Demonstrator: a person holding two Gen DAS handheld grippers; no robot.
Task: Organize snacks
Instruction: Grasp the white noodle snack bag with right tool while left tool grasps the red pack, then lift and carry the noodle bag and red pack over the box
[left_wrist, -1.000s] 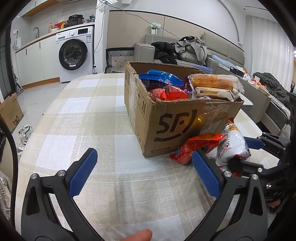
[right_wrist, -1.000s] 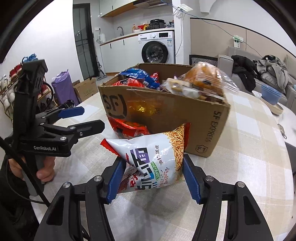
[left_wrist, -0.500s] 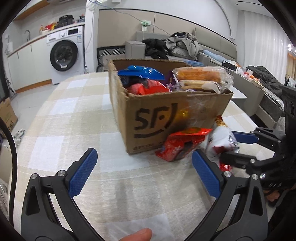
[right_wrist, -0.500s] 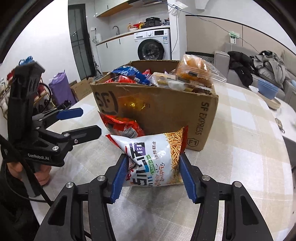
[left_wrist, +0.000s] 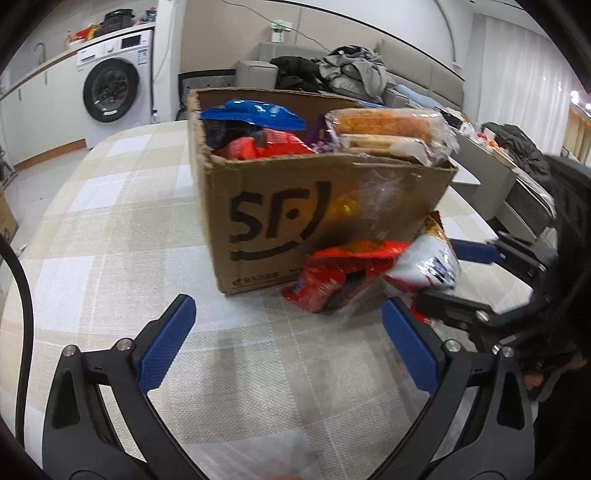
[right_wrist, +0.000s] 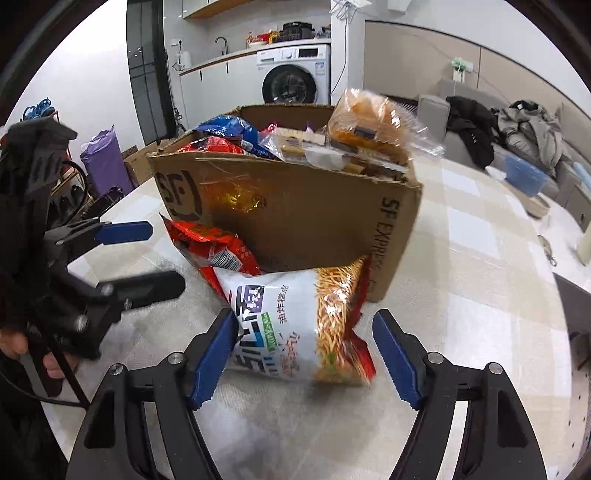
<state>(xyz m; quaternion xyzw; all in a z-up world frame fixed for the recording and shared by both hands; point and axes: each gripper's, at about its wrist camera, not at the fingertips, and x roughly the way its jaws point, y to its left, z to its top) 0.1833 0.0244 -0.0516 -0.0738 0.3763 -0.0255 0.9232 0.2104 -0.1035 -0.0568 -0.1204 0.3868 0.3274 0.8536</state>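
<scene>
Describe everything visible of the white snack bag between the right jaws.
The white glossy plastic snack bag has blue lettering, a picture of golden fried strips and red edges. Puffed and tilted, it rests on the checked tablecloth, leaning against a red snack packet and the brown cardboard box. The right gripper's jaws are opening around it.

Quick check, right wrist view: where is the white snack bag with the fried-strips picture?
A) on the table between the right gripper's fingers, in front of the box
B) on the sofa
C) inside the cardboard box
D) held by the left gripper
A: the white snack bag lies on the checked tablecloth between the fingers of the right gripper, whose jaws are opening, in front of the cardboard box.
</scene>
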